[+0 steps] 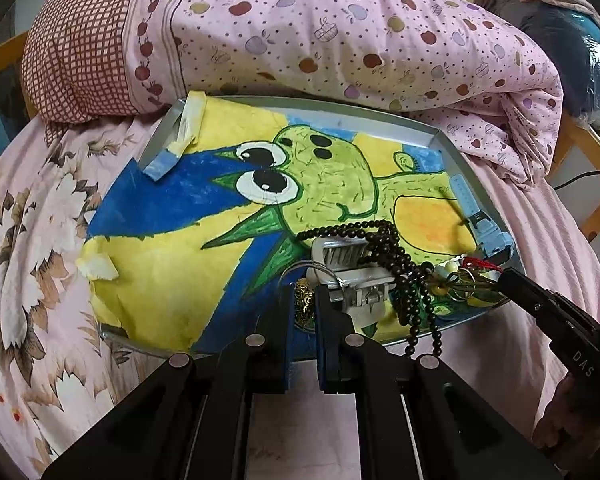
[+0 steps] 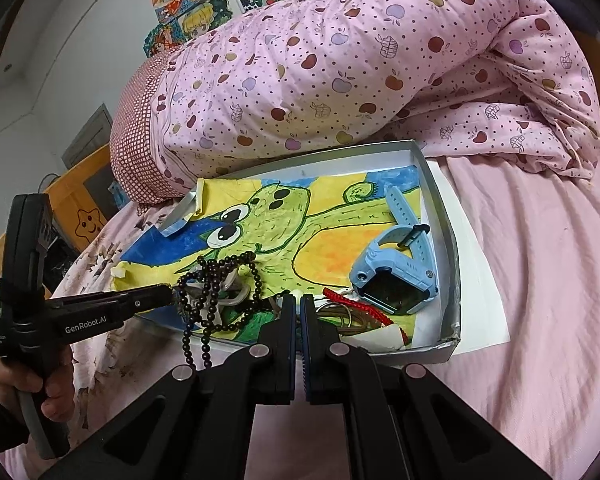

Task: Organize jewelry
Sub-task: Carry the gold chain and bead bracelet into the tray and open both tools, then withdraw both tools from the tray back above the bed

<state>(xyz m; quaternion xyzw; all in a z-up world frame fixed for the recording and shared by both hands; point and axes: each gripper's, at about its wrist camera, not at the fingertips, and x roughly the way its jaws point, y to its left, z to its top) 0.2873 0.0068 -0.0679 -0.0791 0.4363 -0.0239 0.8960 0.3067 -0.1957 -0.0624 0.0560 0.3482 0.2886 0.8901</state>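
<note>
Lengthwise, blue watch (image 2: 396, 276) strap toward quilt (image 2: 340, 72), dark beads (image 2: 216, 276) draped over tray (image 2: 446, 280) edge

A pink quilt (image 2: 340, 80) printed with red, purple and tan apples and dark dots, its end in red-and-white check; a pink bedsheet (image 2: 540, 280) with brown and white flowers; a silver box (image 2: 440, 208) lined with a yellow, blue and green cartoon drawing (image 1: 228, 200); dark brown beads (image 1: 396, 248); a light-blue watch (image 2: 396, 268); a red cord (image 2: 340, 298)
</note>
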